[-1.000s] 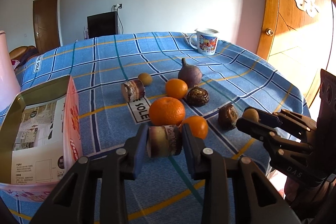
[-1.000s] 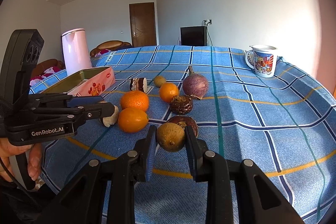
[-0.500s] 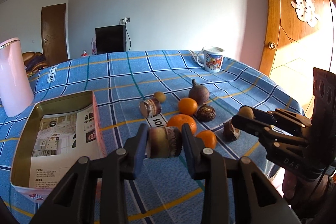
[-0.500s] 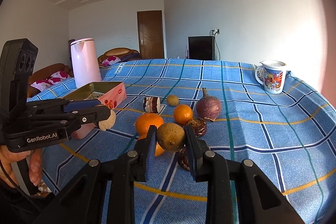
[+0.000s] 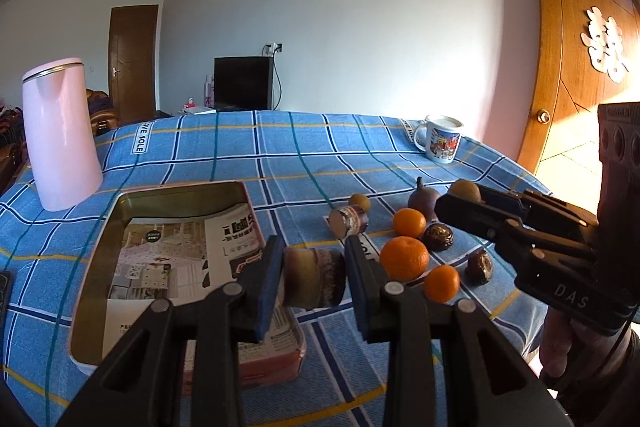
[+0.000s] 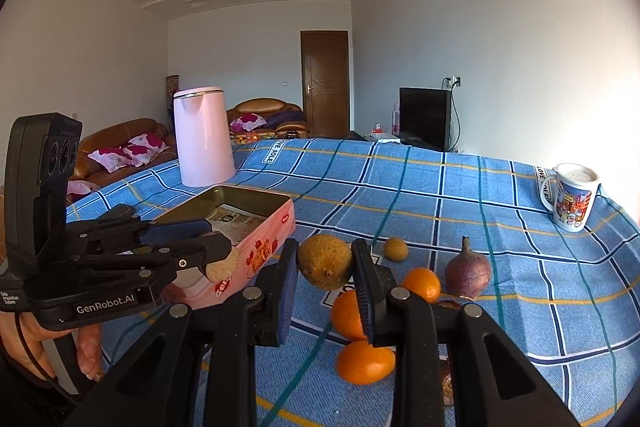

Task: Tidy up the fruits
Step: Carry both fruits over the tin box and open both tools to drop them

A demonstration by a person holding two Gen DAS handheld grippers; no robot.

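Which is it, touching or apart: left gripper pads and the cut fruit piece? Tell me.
Touching. The left wrist view shows the left gripper pads pressed against both ends of the cut fruit piece.

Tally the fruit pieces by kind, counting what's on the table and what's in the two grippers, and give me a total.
Oranges: 3
Dark wrinkled fruits: 2
Cut cylinder pieces: 2
Yellow-brown round fruits: 2
Purple bulb with a stem: 1
Total: 10
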